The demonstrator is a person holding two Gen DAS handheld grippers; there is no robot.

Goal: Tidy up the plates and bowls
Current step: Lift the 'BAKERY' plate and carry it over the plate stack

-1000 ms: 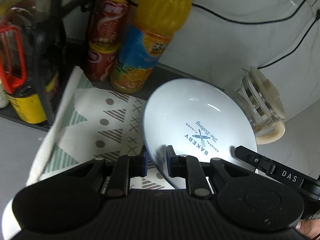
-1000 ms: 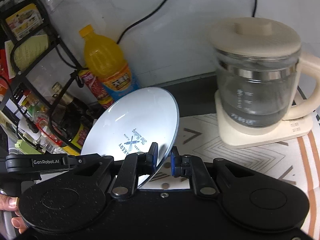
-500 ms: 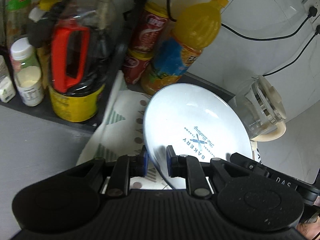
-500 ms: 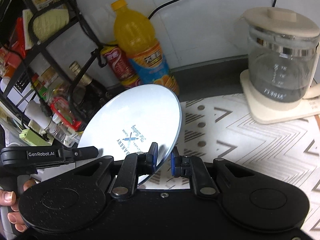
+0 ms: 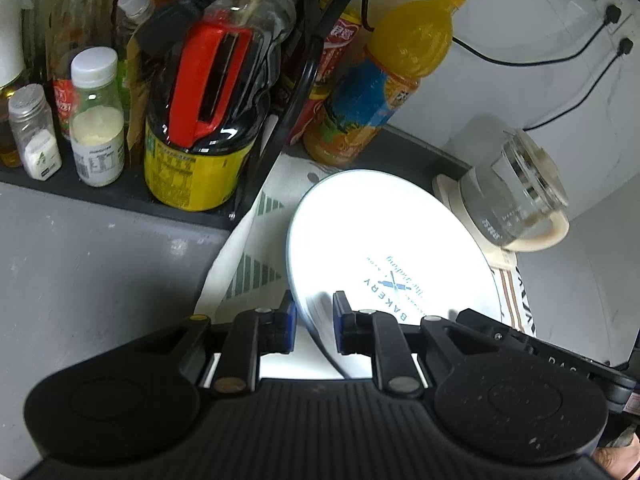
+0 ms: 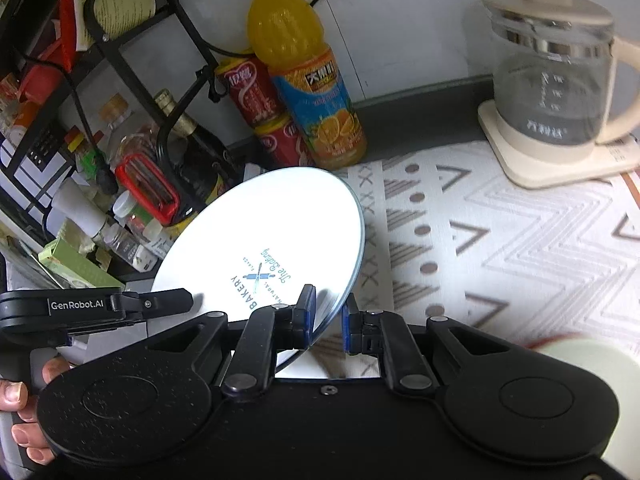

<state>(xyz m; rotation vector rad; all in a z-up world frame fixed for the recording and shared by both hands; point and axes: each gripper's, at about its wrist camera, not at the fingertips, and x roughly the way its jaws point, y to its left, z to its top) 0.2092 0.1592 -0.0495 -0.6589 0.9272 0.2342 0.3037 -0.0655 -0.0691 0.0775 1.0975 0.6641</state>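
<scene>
A white plate (image 5: 384,236) with blue "BAKERY" print is held tilted above the patterned mat; it also shows in the right wrist view (image 6: 276,232). My left gripper (image 5: 314,326) is shut on the plate's near left rim. My right gripper (image 6: 326,320) is shut on its near right rim. The left gripper body (image 6: 92,306) shows at the plate's left edge in the right wrist view. A pale round object with a red rim (image 6: 576,356) sits blurred at the lower right, partly hidden behind my right gripper.
A black rack (image 5: 276,128) holds sauce bottles and jars at the left. An orange juice bottle (image 6: 308,72) and red cans (image 6: 256,96) stand at the wall. A glass kettle (image 6: 556,88) on a cream base sits at the back right. The patterned mat (image 6: 500,232) covers the counter.
Both grippers have pulled back and up with the plate. More of the rack, its bottles and the mat has come into view. The grip on the plate is unchanged.
</scene>
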